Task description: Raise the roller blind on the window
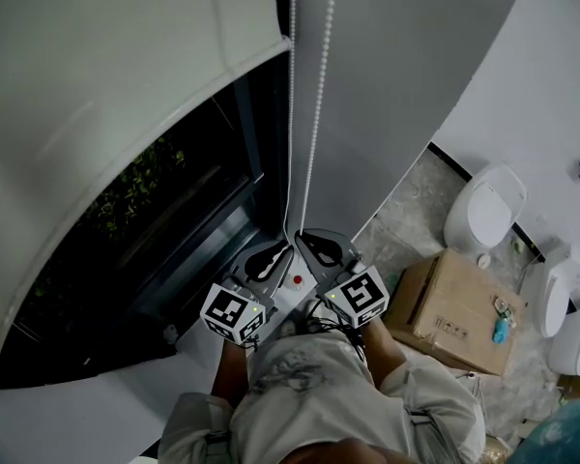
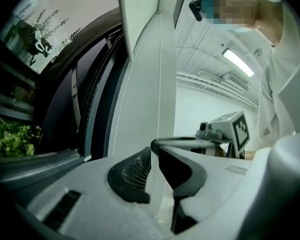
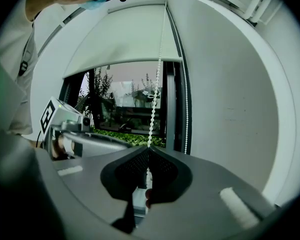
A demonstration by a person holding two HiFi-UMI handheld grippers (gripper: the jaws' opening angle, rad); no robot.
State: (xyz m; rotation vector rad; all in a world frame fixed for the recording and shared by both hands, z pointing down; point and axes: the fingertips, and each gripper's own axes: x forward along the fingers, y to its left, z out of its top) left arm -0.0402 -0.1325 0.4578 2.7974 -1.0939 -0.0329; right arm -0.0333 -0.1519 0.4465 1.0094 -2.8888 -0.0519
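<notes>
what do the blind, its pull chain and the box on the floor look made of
The blind looks like matte off-white fabric, smooth and opaque. The pull chain is small white beads, likely plastic. The box is dull brown cardboard with folded edges.

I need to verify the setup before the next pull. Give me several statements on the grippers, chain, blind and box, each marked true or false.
The right gripper is shut on the bead chain. True.
The blind covers the whole window. False: it is partly raised, and plants show through the glass below.
A cardboard box sits on the floor. True.
The left gripper is clamped tight. False: a gap shows between its pads.
The two grippers are side by side. True.
</notes>
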